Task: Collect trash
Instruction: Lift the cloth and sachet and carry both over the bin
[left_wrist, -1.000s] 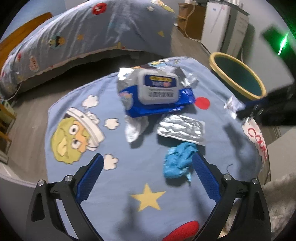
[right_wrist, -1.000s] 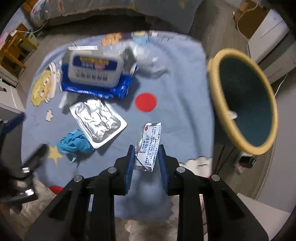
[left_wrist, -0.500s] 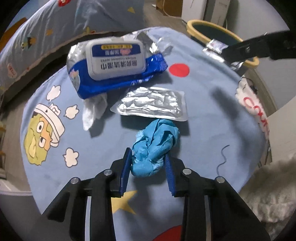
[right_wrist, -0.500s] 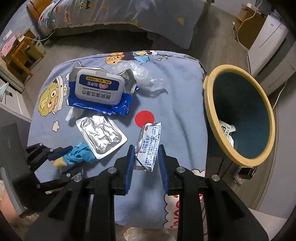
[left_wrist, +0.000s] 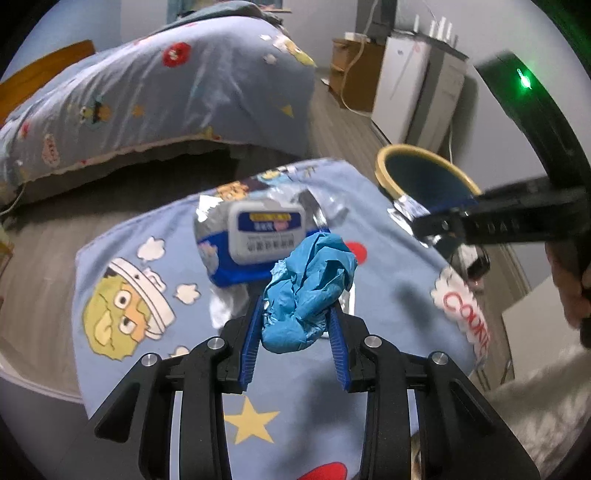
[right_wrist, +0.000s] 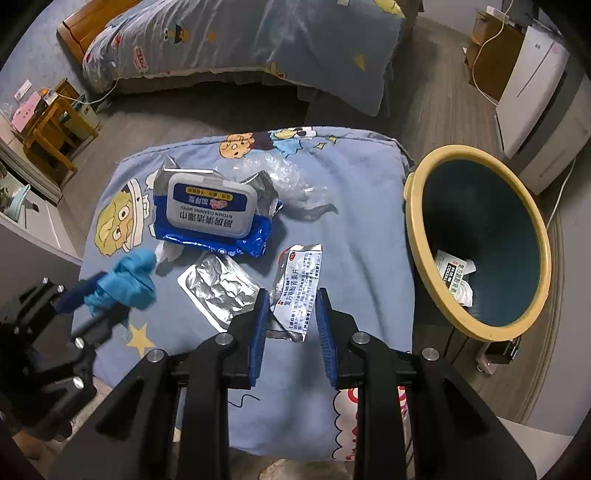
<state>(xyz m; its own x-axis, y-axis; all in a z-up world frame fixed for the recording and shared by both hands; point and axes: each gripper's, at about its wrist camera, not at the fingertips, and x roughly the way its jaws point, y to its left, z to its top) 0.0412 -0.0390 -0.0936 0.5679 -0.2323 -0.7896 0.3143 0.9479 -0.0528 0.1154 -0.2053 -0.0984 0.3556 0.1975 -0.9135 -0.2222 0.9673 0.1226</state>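
Observation:
My left gripper (left_wrist: 297, 306) is shut on a crumpled blue wad (left_wrist: 310, 280) and holds it above the blue cartoon cloth (left_wrist: 391, 280). The right wrist view shows the same wad (right_wrist: 129, 277) at the left, clear of the cloth. My right gripper (right_wrist: 292, 295) is shut on a printed foil sachet (right_wrist: 301, 269), also off the cloth. On the cloth lie a blue wipes pack (right_wrist: 210, 210), a silver foil tray (right_wrist: 218, 288) and clear plastic wrap (right_wrist: 291, 177). A yellow-rimmed bin (right_wrist: 413, 206) with some trash inside stands to the right.
A bed (right_wrist: 240, 44) with a matching cover runs along the back. White cabinets (right_wrist: 535, 85) and a cable stand behind the bin, with wooden furniture (right_wrist: 55, 125) at far left. A power strip (right_wrist: 495, 354) lies on the floor below the bin. A person's hand (left_wrist: 569, 288) holds the right gripper.
My left gripper went from wide open around the blue wad to shut on it, then lifted it off the cloth. The right gripper rose a little with the sachet.

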